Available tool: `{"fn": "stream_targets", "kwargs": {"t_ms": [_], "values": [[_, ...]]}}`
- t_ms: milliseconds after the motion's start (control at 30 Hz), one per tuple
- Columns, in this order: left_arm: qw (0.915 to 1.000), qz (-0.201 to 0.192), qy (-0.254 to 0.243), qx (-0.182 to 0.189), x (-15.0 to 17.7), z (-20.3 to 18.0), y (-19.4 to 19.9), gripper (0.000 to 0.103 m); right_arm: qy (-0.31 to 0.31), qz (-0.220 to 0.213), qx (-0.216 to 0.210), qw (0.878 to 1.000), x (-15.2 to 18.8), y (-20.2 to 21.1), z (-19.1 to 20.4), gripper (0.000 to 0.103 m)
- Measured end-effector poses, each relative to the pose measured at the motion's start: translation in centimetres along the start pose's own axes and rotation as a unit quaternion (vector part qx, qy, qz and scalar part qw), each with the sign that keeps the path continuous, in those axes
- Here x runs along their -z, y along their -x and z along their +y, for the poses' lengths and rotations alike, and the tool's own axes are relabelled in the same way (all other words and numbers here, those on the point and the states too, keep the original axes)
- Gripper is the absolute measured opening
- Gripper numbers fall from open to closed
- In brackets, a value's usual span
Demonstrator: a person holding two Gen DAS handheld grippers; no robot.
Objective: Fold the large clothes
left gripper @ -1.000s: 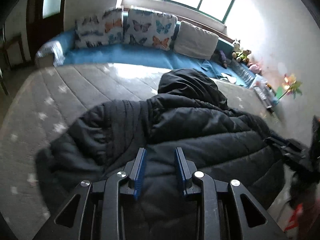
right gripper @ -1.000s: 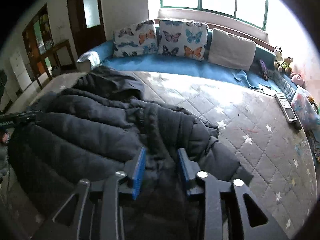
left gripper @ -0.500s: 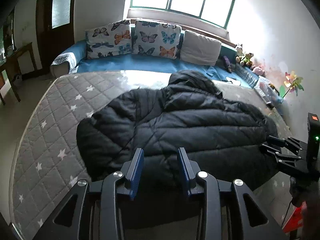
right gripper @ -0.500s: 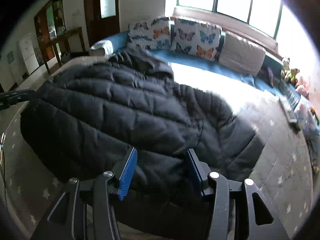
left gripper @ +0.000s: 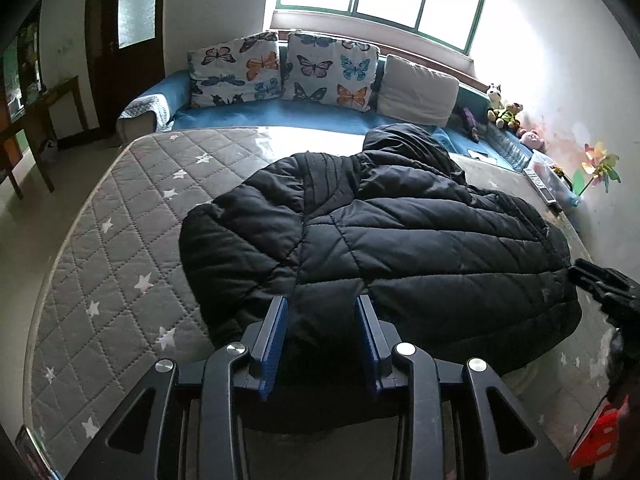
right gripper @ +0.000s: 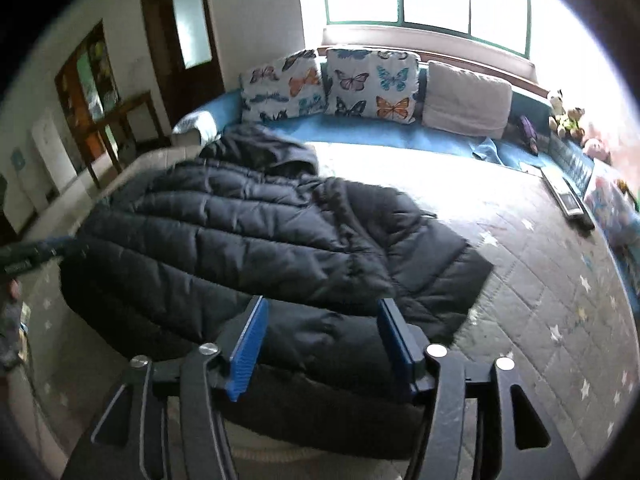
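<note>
A large black puffer jacket (left gripper: 400, 240) lies spread on the grey star-quilted mattress (left gripper: 120, 260), its hood (left gripper: 408, 144) toward the cushions and its hem hanging over the near edge. My left gripper (left gripper: 321, 300) hovers over the hem's left part, jaws apart, pads clear of the fabric. In the right wrist view the jacket (right gripper: 260, 240) fills the left half of the mattress (right gripper: 540, 280). My right gripper (right gripper: 320, 304) is above the hem with its jaws opening wide, and the cloth below them is not pinched. Each gripper shows at the edge of the other view.
Butterfly cushions (left gripper: 280, 68) and a plain cushion (left gripper: 416, 88) lean on a blue bench under the window. Remotes (right gripper: 568, 200), stuffed toys (left gripper: 504, 112) and a pinwheel (left gripper: 598, 168) line the right side. A wooden table (left gripper: 24, 120) and a door stand left.
Both grippers have drawn back from the jacket, which now shows whole and lies flat. The right jaws have spread much wider; the left jaws widened slightly.
</note>
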State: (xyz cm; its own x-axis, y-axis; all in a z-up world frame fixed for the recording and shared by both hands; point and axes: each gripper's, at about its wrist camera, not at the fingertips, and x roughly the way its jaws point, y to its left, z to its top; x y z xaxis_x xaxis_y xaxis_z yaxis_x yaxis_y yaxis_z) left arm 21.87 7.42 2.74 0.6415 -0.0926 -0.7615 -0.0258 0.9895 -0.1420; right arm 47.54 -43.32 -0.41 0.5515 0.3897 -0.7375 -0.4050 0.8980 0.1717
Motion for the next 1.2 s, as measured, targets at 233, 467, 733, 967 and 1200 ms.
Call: {"fn": "stream_targets", "kwargs": {"t_ms": [233,467,733,967,1200], "values": [[0.9999,0.006,0.01,-0.001,0.5,0.9,0.9,0.043,-0.037,0.006,0.001,0.999,0.8,0.9,-2.8,0.074],[0.9996,0.002,0.028,0.002,0.5,1.8,1.8,0.069,-0.062,0.022,-0.021,0.998,1.8,0.0,-4.0,0.087],[0.9952,0.025,0.09,0.028,0.4,5.4,1.1,0.078,-0.086,0.037,-0.054,0.994,2.2,-1.1,-5.0,0.095],[0.983,0.049,0.154,0.087,0.7,8.1,-0.5,0.079,-0.121,0.057,-0.081,0.988,2.8,-2.8,-6.4,0.096],[0.9672,0.062,0.204,0.138,1.0,9.6,-2.7,0.079,-0.142,0.07,-0.1,0.982,3.0,-3.8,-7.5,0.1]]}}
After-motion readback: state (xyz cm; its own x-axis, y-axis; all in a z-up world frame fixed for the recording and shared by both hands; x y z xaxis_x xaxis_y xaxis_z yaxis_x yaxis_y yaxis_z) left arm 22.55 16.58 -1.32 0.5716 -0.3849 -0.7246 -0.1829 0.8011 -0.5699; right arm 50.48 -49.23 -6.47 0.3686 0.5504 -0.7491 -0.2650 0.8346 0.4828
